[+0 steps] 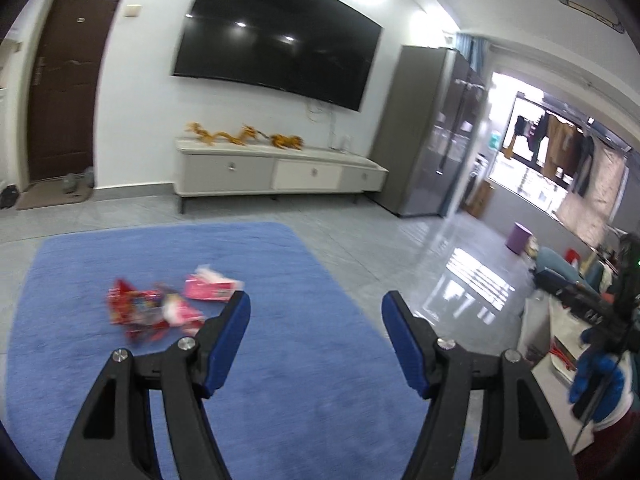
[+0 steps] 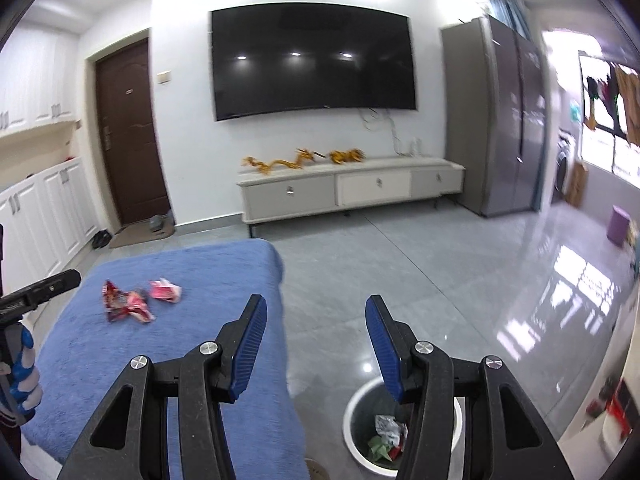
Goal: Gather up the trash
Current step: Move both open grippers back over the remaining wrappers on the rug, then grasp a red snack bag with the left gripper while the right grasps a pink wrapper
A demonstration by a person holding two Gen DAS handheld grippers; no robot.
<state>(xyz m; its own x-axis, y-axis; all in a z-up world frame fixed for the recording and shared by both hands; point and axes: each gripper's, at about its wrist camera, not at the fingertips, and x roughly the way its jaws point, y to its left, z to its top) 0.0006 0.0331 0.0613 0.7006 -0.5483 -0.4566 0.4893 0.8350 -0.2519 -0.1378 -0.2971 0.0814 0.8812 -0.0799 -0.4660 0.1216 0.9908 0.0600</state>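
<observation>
Crumpled red snack wrappers [image 1: 148,312] and a pink wrapper [image 1: 210,288] lie on a blue rug [image 1: 280,380]. My left gripper [image 1: 316,304] is open and empty above the rug, just right of the wrappers. In the right wrist view the red wrappers [image 2: 126,306] and the pink wrapper [image 2: 165,290] lie far left on the rug [image 2: 180,360]. My right gripper [image 2: 316,308] is open and empty, over the rug's right edge. A white trash bin [image 2: 356,408] with crumpled trash inside stands on the floor below it.
A grey tiled floor [image 2: 440,280] stretches to a TV cabinet [image 2: 352,192] under a wall TV. A grey fridge [image 2: 500,120] stands at the right. A purple stool [image 2: 618,226] is far right. The left gripper's body [image 2: 36,292] shows at the left edge.
</observation>
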